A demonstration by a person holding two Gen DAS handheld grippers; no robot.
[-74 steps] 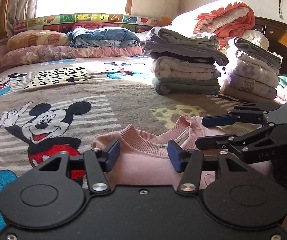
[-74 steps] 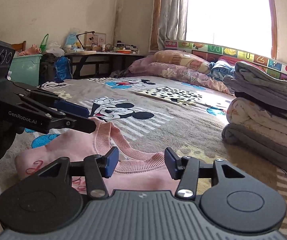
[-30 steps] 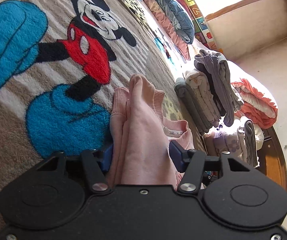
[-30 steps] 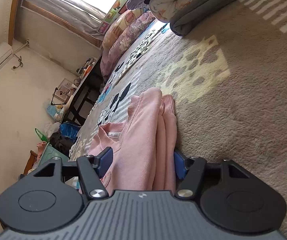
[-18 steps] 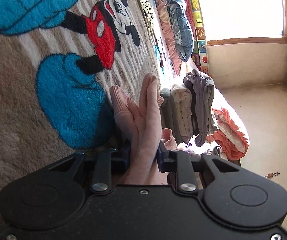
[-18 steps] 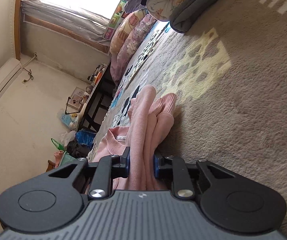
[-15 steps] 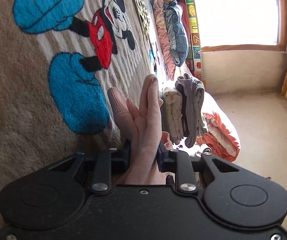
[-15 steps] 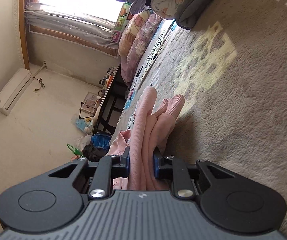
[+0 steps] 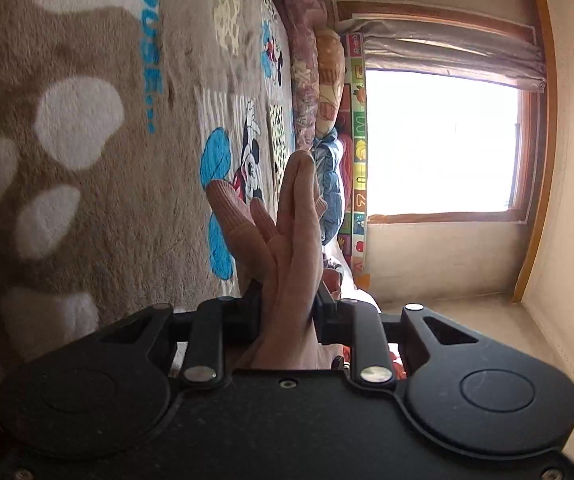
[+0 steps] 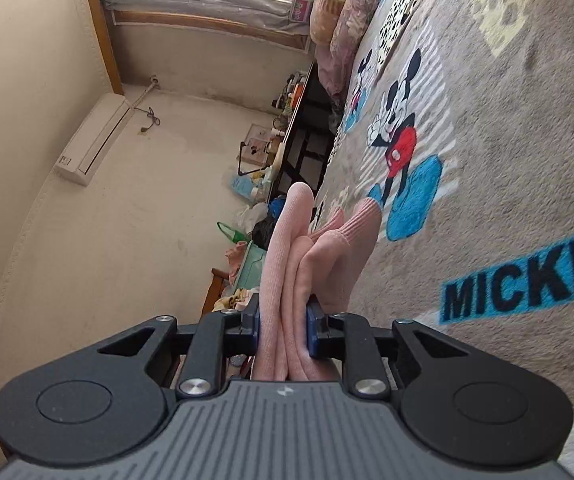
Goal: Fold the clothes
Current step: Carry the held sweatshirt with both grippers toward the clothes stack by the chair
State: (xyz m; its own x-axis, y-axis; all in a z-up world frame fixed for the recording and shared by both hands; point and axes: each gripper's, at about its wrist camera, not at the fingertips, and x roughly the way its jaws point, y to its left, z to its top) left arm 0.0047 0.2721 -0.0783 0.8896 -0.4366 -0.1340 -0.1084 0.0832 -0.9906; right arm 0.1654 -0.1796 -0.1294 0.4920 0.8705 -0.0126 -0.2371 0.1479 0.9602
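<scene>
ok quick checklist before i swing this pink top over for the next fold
1. Left gripper shut on the pink sweatshirt: ok.
2. Right gripper shut on the sweatshirt: ok.
3. Several layers bunched in each grip, ribbed cuff sticking out: not ok for a clean fold.
4. Bed blanket ahead free of other clothes: ok.
5. Hem hanging clear of the blanket: cannot tell, it is out of view.

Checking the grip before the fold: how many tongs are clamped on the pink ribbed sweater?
2: the left tongs and the right tongs each pinch bunched layers of the pink ribbed sweater.
</scene>
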